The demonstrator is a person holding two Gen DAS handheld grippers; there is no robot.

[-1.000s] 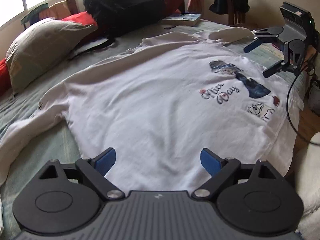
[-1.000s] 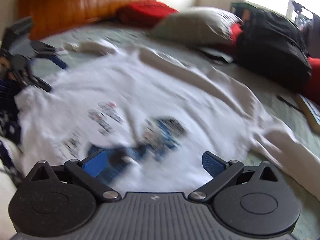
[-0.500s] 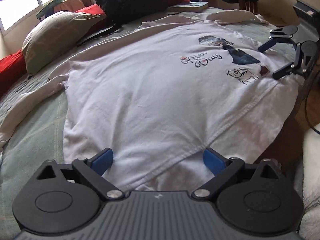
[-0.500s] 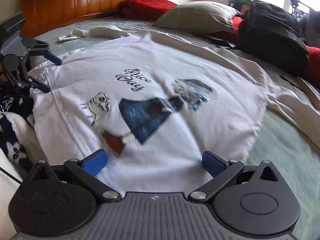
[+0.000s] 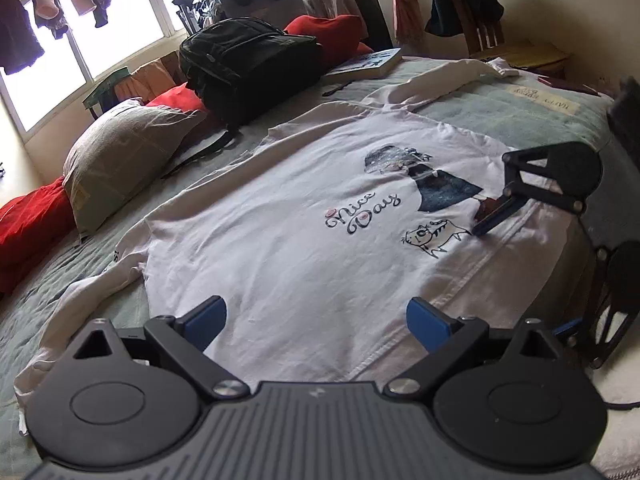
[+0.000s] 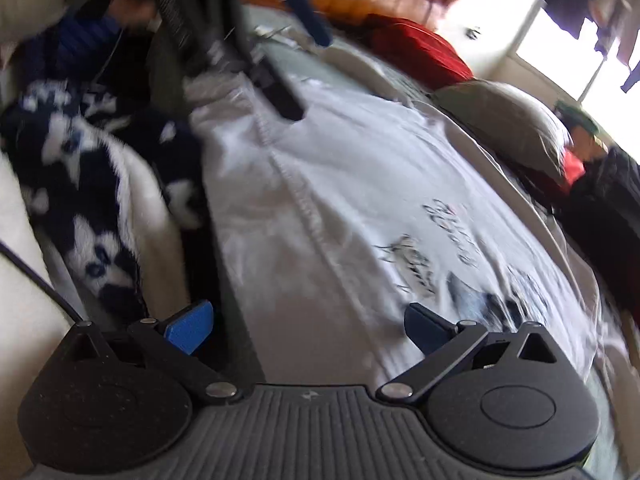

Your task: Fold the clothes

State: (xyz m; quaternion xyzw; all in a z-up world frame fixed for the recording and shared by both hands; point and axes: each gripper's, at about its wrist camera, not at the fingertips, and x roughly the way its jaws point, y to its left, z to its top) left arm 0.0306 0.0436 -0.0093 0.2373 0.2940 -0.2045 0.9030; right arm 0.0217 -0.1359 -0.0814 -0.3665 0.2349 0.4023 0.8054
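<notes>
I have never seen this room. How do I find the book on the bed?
Start at the bed, where a white shirt lies spread out. Beyond the shirt sits a black backpack, and the book lies flat just to its right. It is the only thin, hard-edged thing among the soft cushions and clothes.

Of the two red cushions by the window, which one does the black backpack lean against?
The far red cushion, behind the black backpack. The other red cushion lies nearer, left of the grey pillow, apart from the backpack.
</notes>
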